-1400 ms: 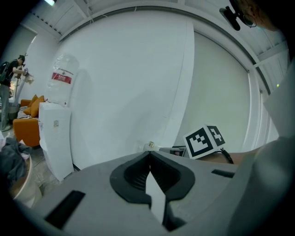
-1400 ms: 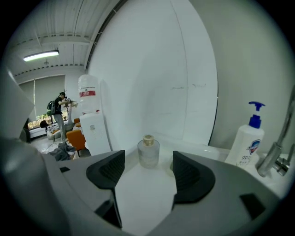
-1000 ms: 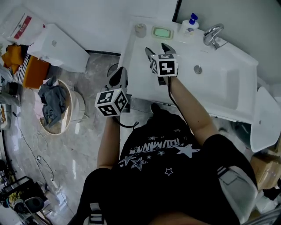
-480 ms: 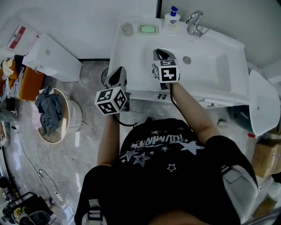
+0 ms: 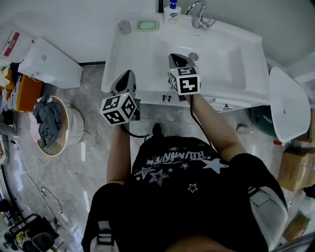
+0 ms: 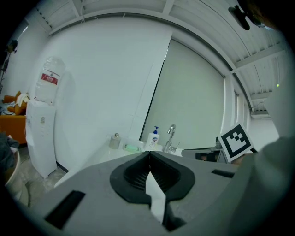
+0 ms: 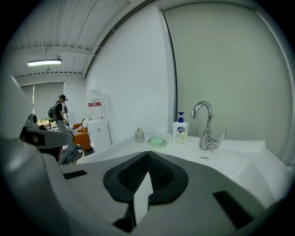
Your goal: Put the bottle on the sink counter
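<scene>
A white pump bottle (image 5: 172,11) with a blue top stands at the back of the white sink counter (image 5: 123,64), just left of the faucet (image 5: 199,15). A small grey bottle (image 5: 125,26) and a green soap dish (image 5: 147,25) stand further left. My right gripper (image 5: 178,60) hovers over the basin's front left part, shut and empty. My left gripper (image 5: 127,78) is at the counter's front edge, also shut with nothing in it. In the right gripper view the pump bottle (image 7: 180,130) stands well beyond the jaws (image 7: 148,153). It is also far off (image 6: 153,138) in the left gripper view.
A white water dispenser (image 5: 49,61) stands left of the sink. A round basket (image 5: 74,128) holding clothes sits on the marble floor below it. A white oval fixture (image 5: 284,106) and cardboard boxes (image 5: 295,170) are on the right. A person (image 7: 60,113) stands far off in the room.
The right gripper's jaws have gone from open to shut, with nothing in them. It has drawn back from the counter's rear toward the basin's front. The left gripper stays shut.
</scene>
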A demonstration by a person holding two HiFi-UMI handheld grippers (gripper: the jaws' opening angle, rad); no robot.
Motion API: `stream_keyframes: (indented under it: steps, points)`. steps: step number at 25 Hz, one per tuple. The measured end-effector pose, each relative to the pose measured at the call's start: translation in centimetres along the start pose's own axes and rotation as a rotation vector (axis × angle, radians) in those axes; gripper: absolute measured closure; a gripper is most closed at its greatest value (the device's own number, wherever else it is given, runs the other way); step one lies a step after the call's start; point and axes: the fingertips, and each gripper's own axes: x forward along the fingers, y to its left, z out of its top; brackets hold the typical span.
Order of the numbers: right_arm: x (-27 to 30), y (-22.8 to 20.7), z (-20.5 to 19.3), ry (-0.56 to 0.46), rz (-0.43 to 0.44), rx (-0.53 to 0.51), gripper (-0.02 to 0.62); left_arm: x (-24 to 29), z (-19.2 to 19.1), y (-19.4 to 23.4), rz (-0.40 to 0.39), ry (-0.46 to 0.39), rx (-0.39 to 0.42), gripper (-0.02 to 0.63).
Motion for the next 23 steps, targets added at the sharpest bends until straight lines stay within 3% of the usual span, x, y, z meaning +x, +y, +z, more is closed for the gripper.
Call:
stream_keyframes:
  steps: [13,23]
  points:
    - [-10.0,-0.7,-2.9,-0.045,0.092,0.003,0.589,-5.7,-3.7,-9.4,0.020,0.011,0.043,0.598]
    - [-19.2,-3.3,-6.8,-0.049,0.110,-0.007,0.589,-9.4,-7.4,-17.6,0.001,0.035,0.074,0.598]
